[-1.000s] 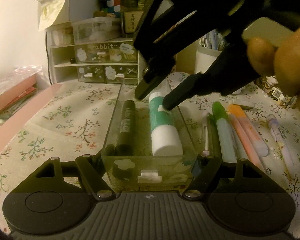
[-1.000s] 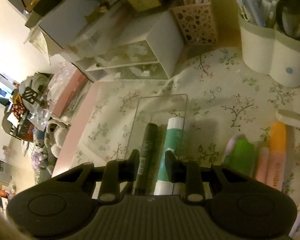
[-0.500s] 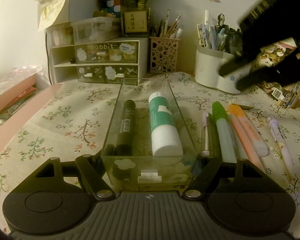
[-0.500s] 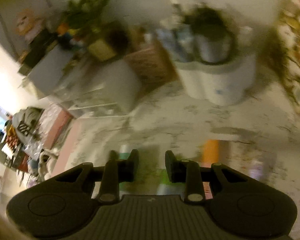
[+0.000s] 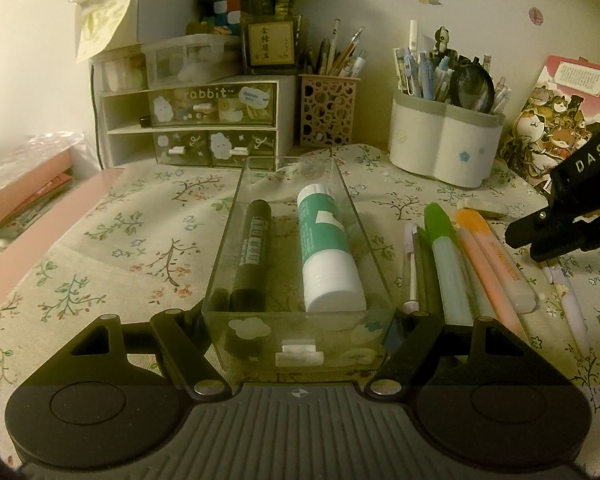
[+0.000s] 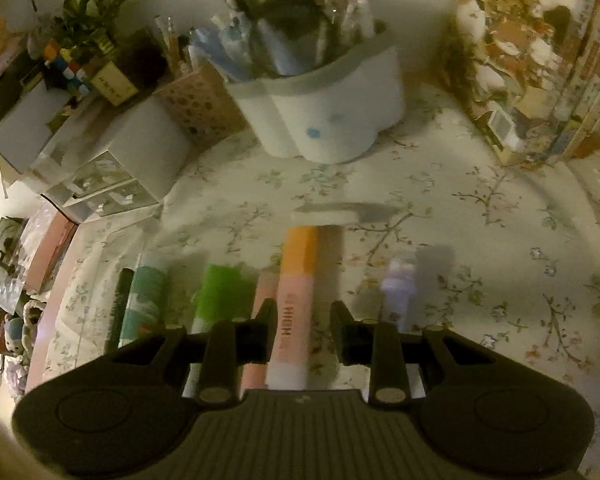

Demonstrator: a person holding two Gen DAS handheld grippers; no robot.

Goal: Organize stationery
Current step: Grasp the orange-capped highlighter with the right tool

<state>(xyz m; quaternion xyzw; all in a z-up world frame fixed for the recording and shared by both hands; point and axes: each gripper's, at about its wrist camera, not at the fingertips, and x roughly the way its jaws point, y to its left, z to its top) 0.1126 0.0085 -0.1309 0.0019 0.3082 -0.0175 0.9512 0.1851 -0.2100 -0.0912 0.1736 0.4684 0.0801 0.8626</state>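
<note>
The left gripper (image 5: 299, 320) is clamped on the near end of a clear tray (image 5: 236, 216), one finger against each side wall, holding it square on the flowered cloth (image 5: 112, 240). Two things already lie inside: a black marker (image 5: 253, 252) along the left wall and a glue stick (image 5: 327, 256) with a green label to its right, both lengthwise and apart from each other.

The rest is not yet sorted. Just right of the tray lies a row of loose pens on the cloth: a thin white pen (image 5: 411, 264), a green highlighter (image 5: 444, 256), an orange-and-pink highlighter (image 5: 496, 260), and a pale purple pen (image 5: 568, 304) further right, with a small eraser (image 5: 483, 208) beyond them.

The right gripper (image 6: 303, 332) hangs over that row, its fingers a narrow gap apart with nothing between them, above the orange-and-pink highlighter without touching it. By my reckoning about a third is done, and that highlighter looks to be the next pick
</note>
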